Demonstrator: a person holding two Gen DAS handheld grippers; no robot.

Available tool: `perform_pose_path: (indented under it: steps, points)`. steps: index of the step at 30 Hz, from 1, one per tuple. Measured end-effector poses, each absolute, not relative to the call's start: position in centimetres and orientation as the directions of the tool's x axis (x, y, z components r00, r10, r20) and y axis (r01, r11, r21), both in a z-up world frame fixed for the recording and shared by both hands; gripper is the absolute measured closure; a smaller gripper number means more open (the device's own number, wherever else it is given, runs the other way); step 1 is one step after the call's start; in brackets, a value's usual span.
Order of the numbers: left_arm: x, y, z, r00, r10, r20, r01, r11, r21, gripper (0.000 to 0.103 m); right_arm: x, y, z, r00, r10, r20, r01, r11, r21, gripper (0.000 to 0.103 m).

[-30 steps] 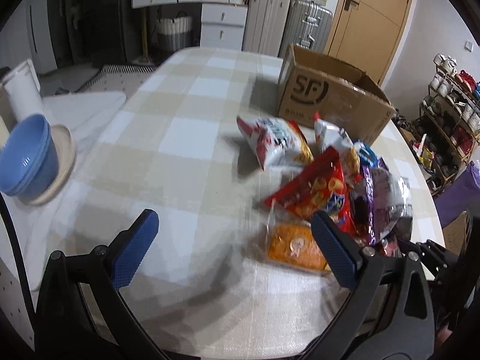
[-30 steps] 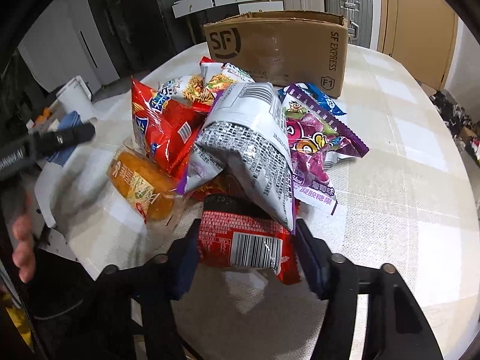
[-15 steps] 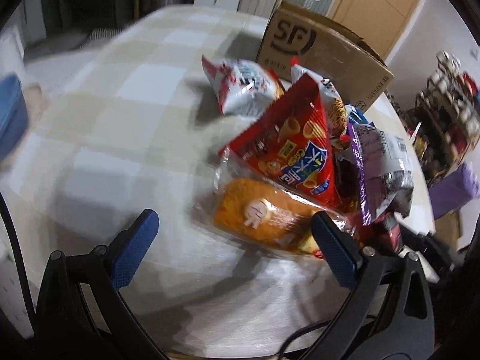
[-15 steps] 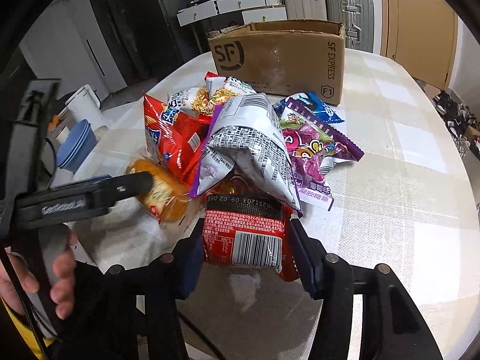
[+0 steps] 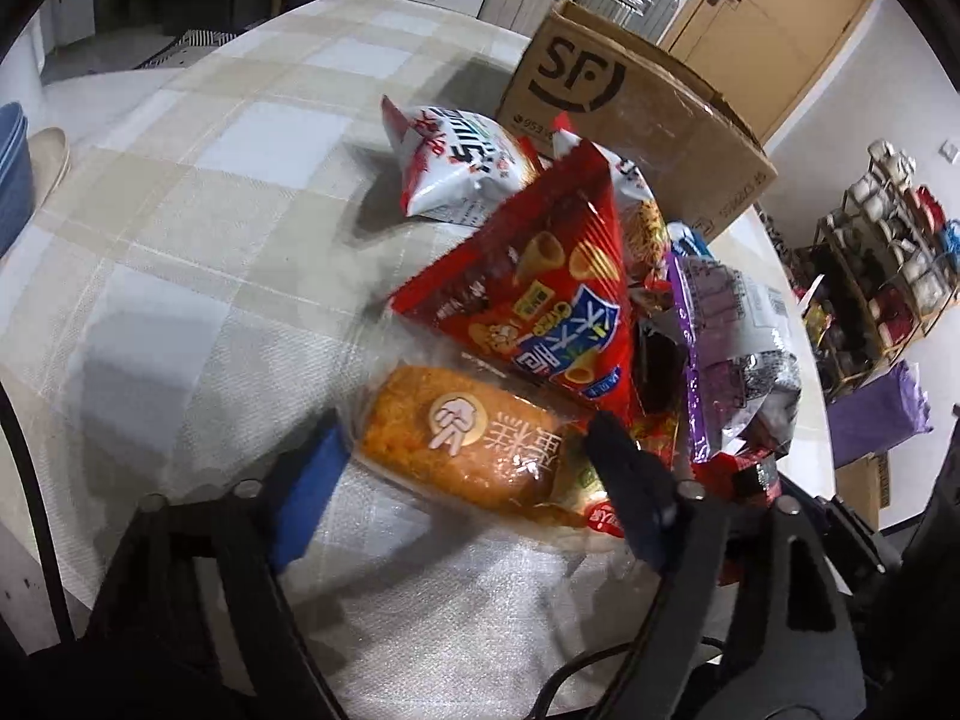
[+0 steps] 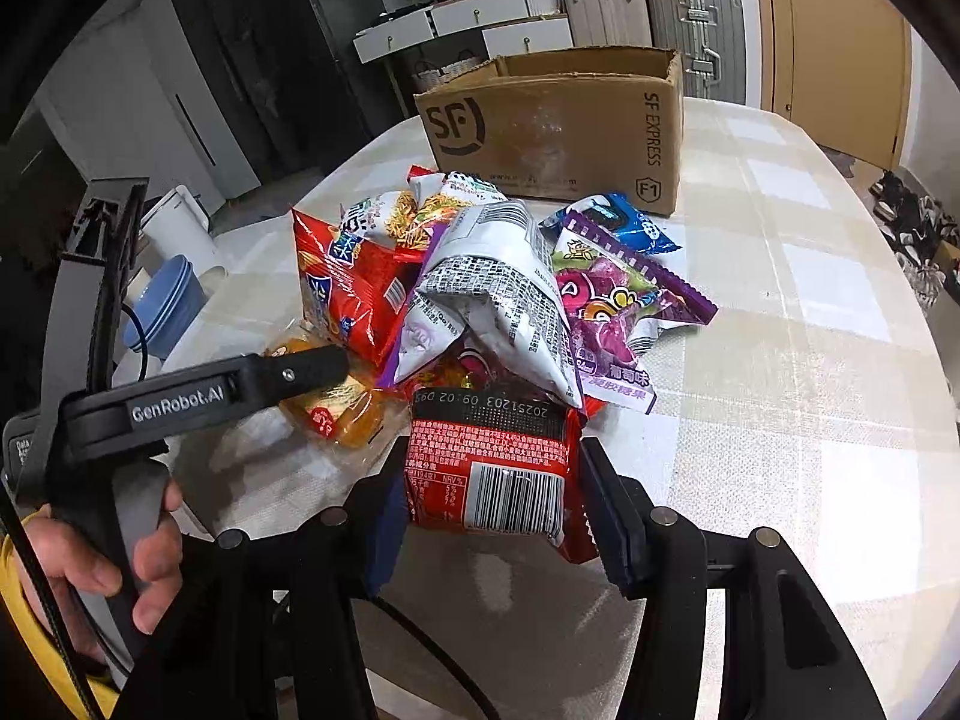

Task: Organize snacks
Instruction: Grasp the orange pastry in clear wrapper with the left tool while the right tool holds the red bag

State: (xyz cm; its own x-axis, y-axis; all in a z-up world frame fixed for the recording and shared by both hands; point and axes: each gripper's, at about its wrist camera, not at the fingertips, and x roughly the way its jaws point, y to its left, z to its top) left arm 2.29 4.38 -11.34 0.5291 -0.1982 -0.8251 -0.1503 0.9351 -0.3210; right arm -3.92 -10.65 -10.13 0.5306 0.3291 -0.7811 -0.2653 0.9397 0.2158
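Observation:
A pile of snack bags lies on the checked tablecloth in front of an open SF cardboard box [image 5: 630,114] [image 6: 558,120]. My left gripper [image 5: 465,459] has closed on the clear-wrapped orange cake packet [image 5: 468,450], which also shows in the right wrist view [image 6: 336,408] under the left finger [image 6: 288,372]. My right gripper [image 6: 489,492] is shut on a red packet with a barcode [image 6: 492,468] at the pile's near edge. Behind lie a red cone-snack bag [image 5: 552,294] [image 6: 348,294], a silver and purple bag [image 6: 492,288], a purple candy bag [image 6: 618,306] and a white and red bag [image 5: 456,162].
A blue bowl [image 6: 162,306] and a white bin [image 6: 180,228] stand off the table's left side. Drawers and suitcases [image 6: 660,6] stand behind the box. A shoe rack [image 5: 888,252] is on the right. The table edge runs just under both grippers.
My left gripper moved in onto the orange cake packet and its fingers closed from wide open onto it. My right gripper kept its hold on the red packet.

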Motion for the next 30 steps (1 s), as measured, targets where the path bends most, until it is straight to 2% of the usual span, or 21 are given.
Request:
perform_pose_path:
  steps: [1, 3, 5, 15, 20, 22, 23, 24, 26, 28, 29, 30]
  points:
    - [2.3, 4.7, -11.3, 0.528, -0.22, -0.82, -0.147, 0.928, -0.343, 0.032, -4.0, -10.7, -10.1, 0.53, 0.329, -0.781, -0.265, 0.94, 0.216, 0.049]
    - [2.2, 5.2, -11.1, 0.532, -0.243, -0.811, -0.142, 0.919, -0.369, 0.044, -4.0, -10.7, -10.1, 0.529, 0.329, -0.782, -0.265, 0.94, 0.216, 0.049]
    - [2.2, 5.8, -11.0, 0.528, -0.265, -0.807, -0.135, 0.912, -0.388, 0.051, -4.0, -10.7, -10.1, 0.529, 0.328, -0.783, -0.263, 0.94, 0.216, 0.049]
    - [1.6, 8.6, -10.9, 0.525, -0.388, -0.758, -0.105, 0.854, -0.51, 0.071, -3.7, -10.6, -10.4, 0.529, 0.318, -0.787, -0.256, 0.944, 0.209, 0.049]
    - [1.3, 8.5, -10.5, 0.536, -0.422, -0.731, -0.085, 0.834, -0.545, 0.075, -3.6, -10.6, -10.6, 0.525, 0.315, -0.791, -0.257, 0.944, 0.206, 0.049]
    - [1.7, 8.7, -11.2, 0.523, -0.427, -0.737, -0.112, 0.823, -0.557, 0.072, -3.5, -10.6, -10.7, 0.524, 0.313, -0.792, -0.254, 0.945, 0.206, 0.049]
    - [1.7, 8.9, -11.6, 0.517, -0.436, -0.736, -0.128, 0.811, -0.57, 0.068, -3.4, -10.6, -10.8, 0.523, 0.313, -0.793, -0.254, 0.945, 0.206, 0.049]
    - [1.9, 9.4, -12.4, 0.5, -0.452, -0.739, -0.169, 0.786, -0.595, 0.06, -3.4, -10.6, -10.8, 0.523, 0.313, -0.793, -0.254, 0.945, 0.206, 0.049]
    - [1.8, 10.1, -12.7, 0.503, -0.474, -0.723, -0.197, 0.751, -0.63, 0.052, -3.4, -10.6, -10.7, 0.526, 0.315, -0.79, -0.254, 0.944, 0.208, 0.049]
    - [1.3, 10.3, -12.3, 0.521, -0.423, -0.741, -0.222, 0.771, -0.597, 0.047, -3.4, -10.7, -10.6, 0.529, 0.317, -0.788, -0.254, 0.944, 0.209, 0.049]
    - [1.0, 10.3, -12.2, 0.531, -0.403, -0.745, -0.233, 0.776, -0.586, 0.033, -3.4, -10.6, -10.5, 0.53, 0.318, -0.786, -0.253, 0.944, 0.212, 0.049]
    - [0.5, 10.3, -12.1, 0.534, -0.402, -0.743, -0.253, 0.763, -0.595, 0.027, -3.4, -10.6, -10.5, 0.531, 0.318, -0.785, -0.252, 0.944, 0.212, 0.049]
